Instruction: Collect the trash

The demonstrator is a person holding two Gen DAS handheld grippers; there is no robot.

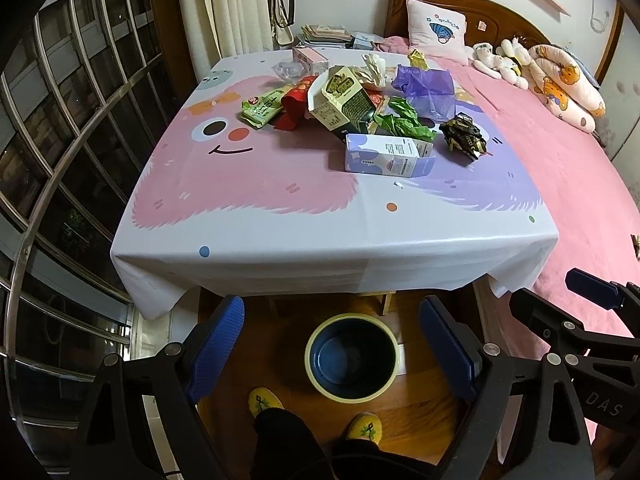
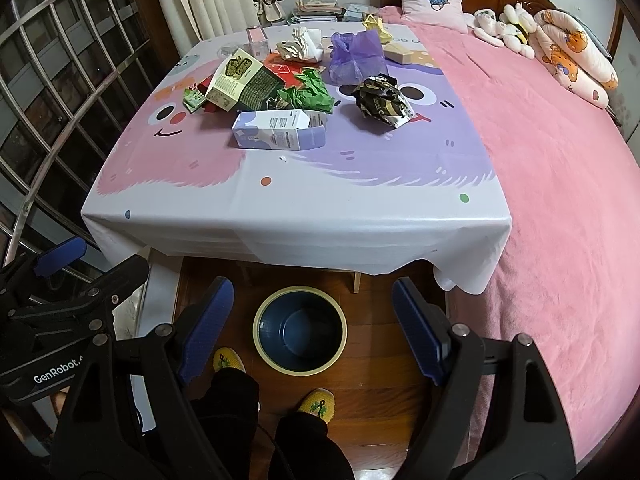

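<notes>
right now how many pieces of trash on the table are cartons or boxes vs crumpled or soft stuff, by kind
cartons and boxes: 4 (purple-white carton, green-cream carton, pink box, tan box)
crumpled paper or foil: 4 (green paper, black-gold wrapper, white paper, gold foil)
plastic bags: 1 (purple bag)
snack packets: 2 (green packet, red packet)
total: 11

Even indoor light, sharp centre, fisheye-bent dark corners

Both tools side by side, left tool (image 1: 332, 344) and right tool (image 2: 312, 320) wide apart, empty.
</notes>
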